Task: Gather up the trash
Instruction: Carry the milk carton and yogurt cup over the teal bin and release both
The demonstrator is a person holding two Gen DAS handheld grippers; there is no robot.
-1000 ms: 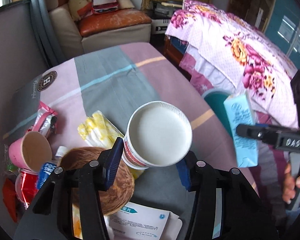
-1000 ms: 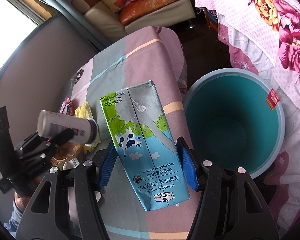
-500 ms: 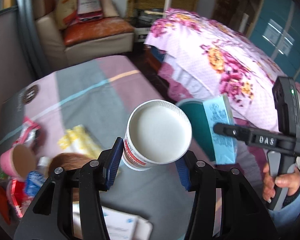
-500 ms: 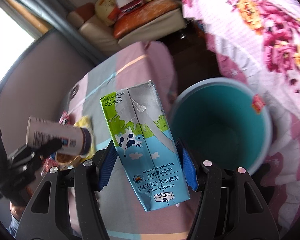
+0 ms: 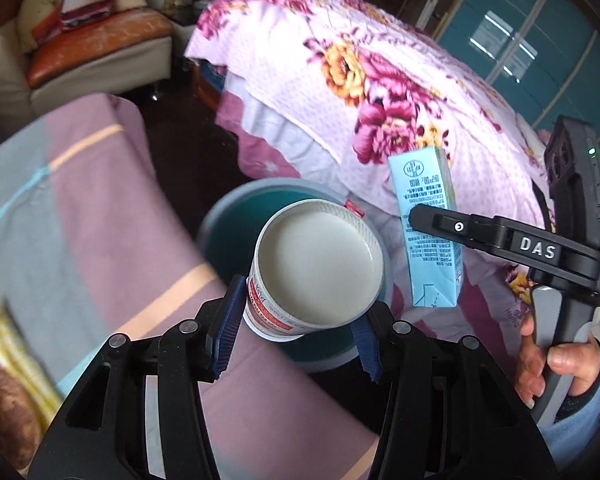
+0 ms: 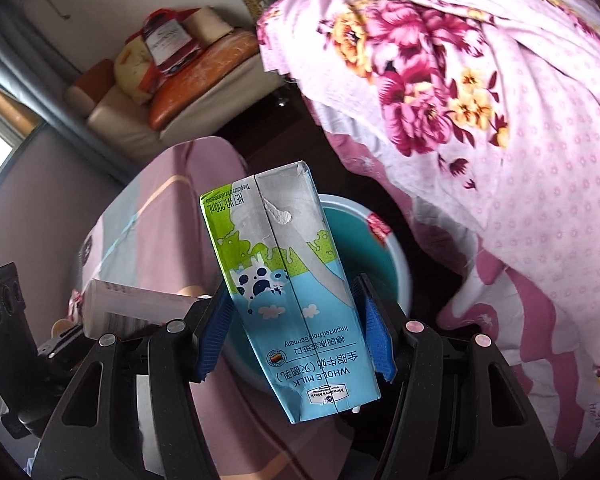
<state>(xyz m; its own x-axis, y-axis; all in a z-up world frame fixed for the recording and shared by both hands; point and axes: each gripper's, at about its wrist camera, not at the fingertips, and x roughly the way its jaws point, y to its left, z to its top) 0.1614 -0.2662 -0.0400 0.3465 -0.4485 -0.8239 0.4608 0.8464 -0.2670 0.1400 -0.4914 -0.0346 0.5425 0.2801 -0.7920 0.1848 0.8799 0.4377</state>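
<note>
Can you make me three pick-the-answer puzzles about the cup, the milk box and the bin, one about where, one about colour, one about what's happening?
1. Where does the paper cup sit in the left view?
A. over the bin
B. on the sofa
C. on the bed

2. What colour is the bin inside?
A. red
B. teal
C. yellow

3. What is the right gripper doing?
A. hanging empty
B. holding a spoon
C. holding the milk carton

Answers: 1 A, the cup overlaps the bin's opening. 2 B, its inner wall is teal. 3 C, blue fingers press both sides of the carton.
</note>
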